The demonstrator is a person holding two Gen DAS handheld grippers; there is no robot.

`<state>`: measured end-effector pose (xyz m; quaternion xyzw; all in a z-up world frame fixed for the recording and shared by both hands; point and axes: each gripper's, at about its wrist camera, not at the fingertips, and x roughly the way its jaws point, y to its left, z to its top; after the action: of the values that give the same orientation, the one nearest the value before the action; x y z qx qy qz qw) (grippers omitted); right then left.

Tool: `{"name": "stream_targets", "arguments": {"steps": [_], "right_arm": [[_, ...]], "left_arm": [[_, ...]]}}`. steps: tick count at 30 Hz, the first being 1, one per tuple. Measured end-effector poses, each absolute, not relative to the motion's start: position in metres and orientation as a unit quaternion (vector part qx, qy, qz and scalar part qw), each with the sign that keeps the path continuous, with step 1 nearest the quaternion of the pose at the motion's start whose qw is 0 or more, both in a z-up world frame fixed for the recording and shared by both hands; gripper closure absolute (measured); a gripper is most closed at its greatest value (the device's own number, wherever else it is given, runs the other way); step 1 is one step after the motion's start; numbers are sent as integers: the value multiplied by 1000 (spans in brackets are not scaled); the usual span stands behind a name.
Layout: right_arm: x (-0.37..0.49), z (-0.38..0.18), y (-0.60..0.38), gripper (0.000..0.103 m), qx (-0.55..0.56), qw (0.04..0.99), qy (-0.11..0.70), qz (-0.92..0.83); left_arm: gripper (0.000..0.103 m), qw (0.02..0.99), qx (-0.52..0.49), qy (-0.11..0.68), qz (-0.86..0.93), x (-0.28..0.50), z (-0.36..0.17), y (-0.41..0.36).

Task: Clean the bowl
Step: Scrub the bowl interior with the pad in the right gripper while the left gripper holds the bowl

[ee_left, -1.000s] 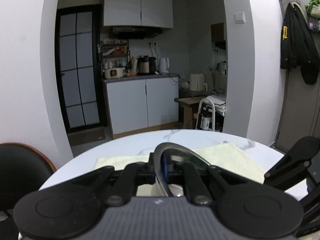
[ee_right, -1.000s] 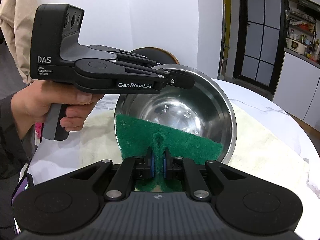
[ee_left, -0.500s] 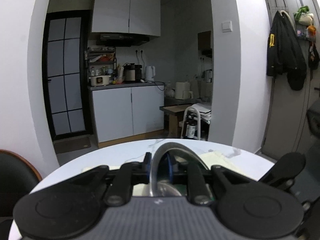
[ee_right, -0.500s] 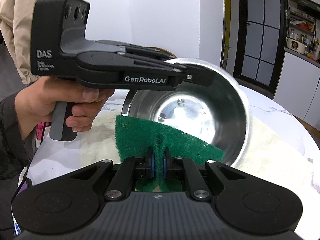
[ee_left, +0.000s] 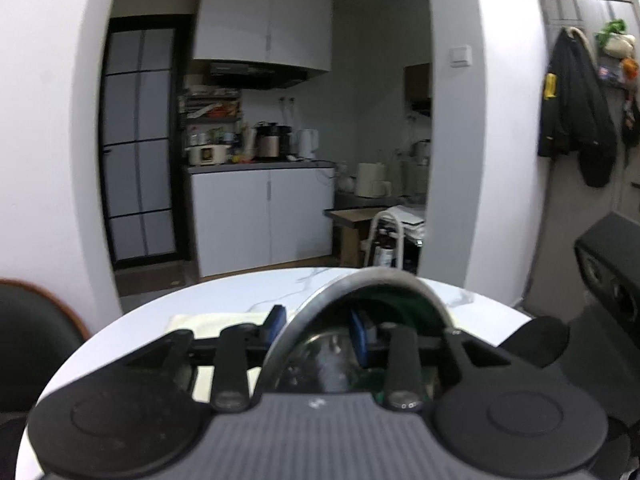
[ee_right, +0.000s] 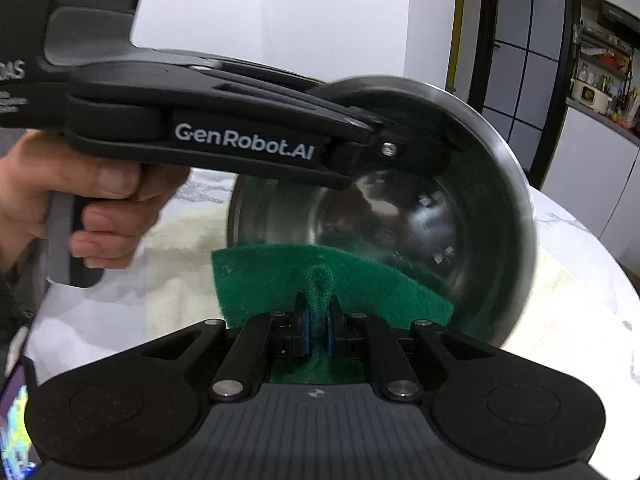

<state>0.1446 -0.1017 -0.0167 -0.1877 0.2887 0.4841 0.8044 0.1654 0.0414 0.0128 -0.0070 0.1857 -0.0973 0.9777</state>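
Note:
A shiny steel bowl point(ee_right: 420, 216) is held tilted on its side above the table, its opening facing my right gripper. My left gripper point(ee_right: 372, 136) is shut on the bowl's upper rim; in the left wrist view the bowl's rim point(ee_left: 372, 280) arches between its blue pads, the left gripper point(ee_left: 316, 328) clamped on it. My right gripper point(ee_right: 316, 316) is shut on a green scouring pad point(ee_right: 312, 280), whose far edge reaches the bowl's lower inner wall.
A cream cloth point(ee_right: 560, 312) lies on the round white marble table point(ee_left: 248, 288) under the bowl. A dark chair point(ee_left: 28, 320) stands at the table's left. The person's hand point(ee_right: 88, 200) grips the left tool's handle.
The bowl has been tipped up further and brought closer to my right gripper. The green pad now reaches inside its lower wall. Both grips are unchanged.

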Motion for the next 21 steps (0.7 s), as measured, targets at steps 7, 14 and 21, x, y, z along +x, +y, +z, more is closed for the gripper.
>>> {"name": "stream_targets", "arguments": {"steps": [7, 14, 21], "right_arm": [[132, -20, -100, 93, -208, 809, 278, 474], [126, -21, -108, 93, -210, 812, 278, 469], [119, -10, -120, 93, -219, 816, 275, 459]], "left_arm": [[52, 972, -8, 224, -75, 158, 2, 45], [49, 964, -12, 257, -72, 153, -9, 45], [61, 962, -45, 262, -63, 151, -14, 58]]}}
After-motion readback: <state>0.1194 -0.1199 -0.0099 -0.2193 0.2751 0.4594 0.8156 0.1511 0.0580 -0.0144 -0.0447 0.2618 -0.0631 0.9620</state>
